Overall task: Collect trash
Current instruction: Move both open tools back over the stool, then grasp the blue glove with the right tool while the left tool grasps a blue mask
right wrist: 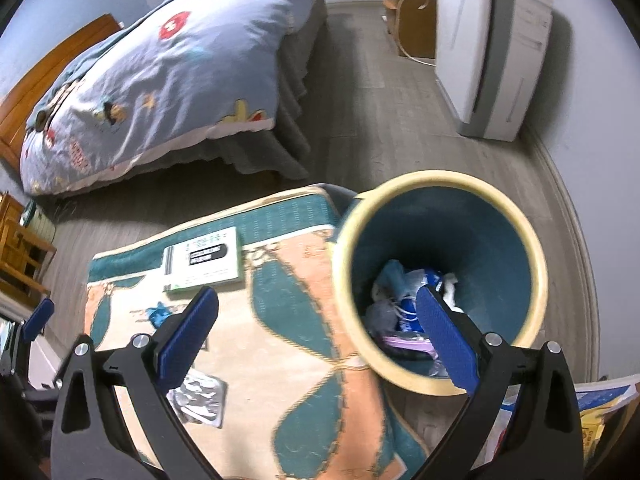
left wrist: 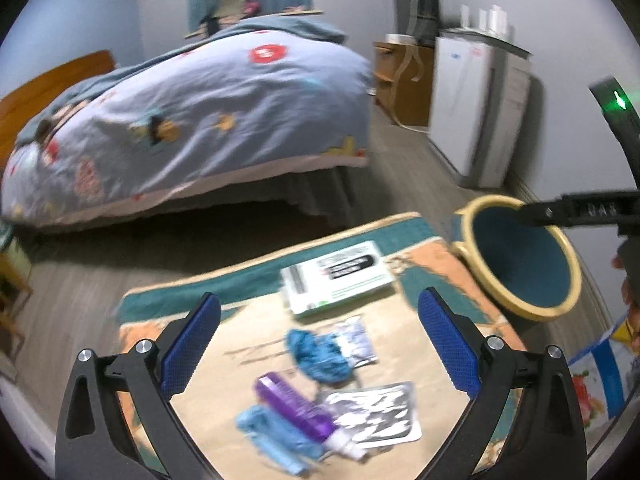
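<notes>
1. Trash is split between two places: part lies in the round teal bin with a cream rim [right wrist: 440, 276], standing at the right edge of the patterned teal-and-peach worktop cover [right wrist: 280, 320]; the rest lies on the worktop.
2. Judge the task partly done. The bin holds several crumpled wrappers.
3. Items left on the worktop: a purple plastic bottle [left wrist: 294, 410], a crumpled teal wrapper [left wrist: 320, 354], a light-blue crumpled piece [left wrist: 272, 436], two silver foil packets [left wrist: 376, 412], and a white-and-green flat box [left wrist: 340, 276].
4. Your left gripper [left wrist: 320, 348] hovers over these items, fingers spread, holding nothing.
5. Your right gripper [right wrist: 316, 334] hangs by the bin, fingers spread, holding nothing.
6. Writing: the box label is printed but blurred; you cannot read it.
</notes>
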